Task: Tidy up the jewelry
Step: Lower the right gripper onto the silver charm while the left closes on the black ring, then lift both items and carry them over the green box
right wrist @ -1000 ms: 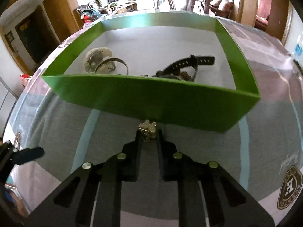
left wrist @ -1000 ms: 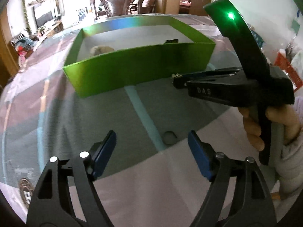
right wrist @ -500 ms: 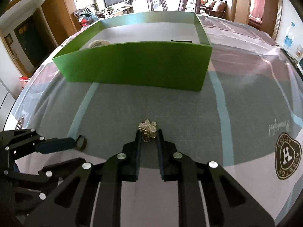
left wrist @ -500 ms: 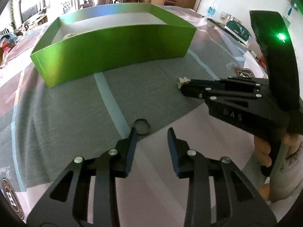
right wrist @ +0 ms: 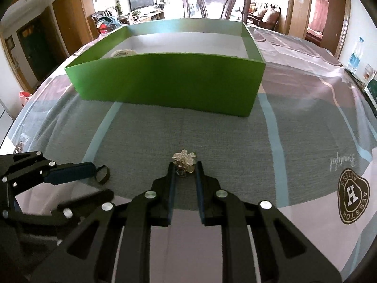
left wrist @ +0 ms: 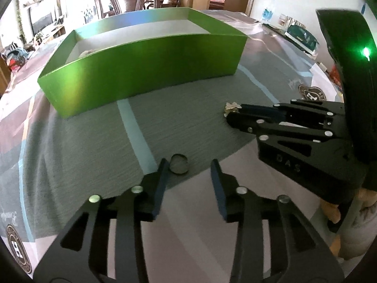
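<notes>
A green box stands on the tablecloth ahead, with jewelry partly visible inside at its left. My right gripper is shut on a small gold brooch, low over the cloth and well back from the box. My left gripper is open, its fingers either side of a small dark ring that lies on the cloth by the left fingertip.
The table carries a grey and pink cloth with blue stripes and round logos. Boxes and a water bottle stand at the far right edge. A wooden chair stands behind the table.
My right gripper has pulled back from the box with the brooch in it. My left gripper narrowed its opening and moved up to the dark ring.
</notes>
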Demonstrator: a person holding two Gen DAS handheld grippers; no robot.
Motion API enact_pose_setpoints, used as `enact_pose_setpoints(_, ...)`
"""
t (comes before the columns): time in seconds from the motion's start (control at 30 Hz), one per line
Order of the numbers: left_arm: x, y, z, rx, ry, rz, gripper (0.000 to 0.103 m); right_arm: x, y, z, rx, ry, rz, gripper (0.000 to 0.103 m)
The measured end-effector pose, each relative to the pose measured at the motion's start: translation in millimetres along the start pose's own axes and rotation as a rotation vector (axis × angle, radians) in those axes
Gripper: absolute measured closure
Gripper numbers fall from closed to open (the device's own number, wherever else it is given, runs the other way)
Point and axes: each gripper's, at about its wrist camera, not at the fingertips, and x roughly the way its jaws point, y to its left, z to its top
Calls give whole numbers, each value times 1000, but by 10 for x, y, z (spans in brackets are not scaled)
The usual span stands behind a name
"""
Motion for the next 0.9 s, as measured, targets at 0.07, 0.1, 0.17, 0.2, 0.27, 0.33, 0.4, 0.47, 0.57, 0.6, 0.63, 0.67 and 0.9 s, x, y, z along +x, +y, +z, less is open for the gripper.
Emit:
enact_pose_setpoints(0.07, 13, -23, 6, 10, -6, 19, 64, 16, 0, 11, -2, -13, -4, 85)
enact_pose_setpoints(0.1, 22, -27, 13, 12, -9, 25, 64, 20, 11, 20, -4, -17, -6, 85)
enact_pose_setpoints(0.17, 19, -11, 12, 10, -13, 27, 65, 22, 19, 18, -16, -22, -11, 85)
enact_pose_setpoints(0.2, 19, 4, 12, 8, -17, 36, 72, 20, 24, 16, -21, -23, -11, 85)
enact_pose_setpoints(0.27, 7, 46, 1, 3, -22, 55, 82, 16, 19, 14, -20, -20, 2, 86)
enact_pose_setpoints(0.33, -14, 120, -5, -17, -22, 38, 84, 9, 34, 9, -27, -17, 8, 86)
enact_pose_setpoints(0.4, -30, 185, -12, -35, -21, 44, 84, -3, 63, 1, -37, -12, 12, 86)
enact_pose_setpoints(0.47, -52, 240, -29, -46, -21, 59, 84, -28, 88, -11, -46, -10, 19, 87)
enact_pose_setpoints(0.57, -92, 312, -50, -66, -24, 76, 84, -101, 128, -19, -51, -7, 52, 91)
enact_pose_setpoints(0.6, -115, 343, -58, -73, -28, 89, 84, -119, 141, -19, -50, -6, 63, 92)
enact_pose_setpoints(0.63, -136, 367, -65, -79, -33, 102, 84, -144, 159, -18, -50, -7, 75, 92)
enact_pose_setpoints(0.67, -149, 379, -72, -81, -35, 110, 84, -156, 176, -18, -53, -6, 77, 92)
enact_pose_setpoints(0.9, -197, 468, -113, -100, -34, 126, 84, -100, 208, -26, -43, 29, 64, 85)
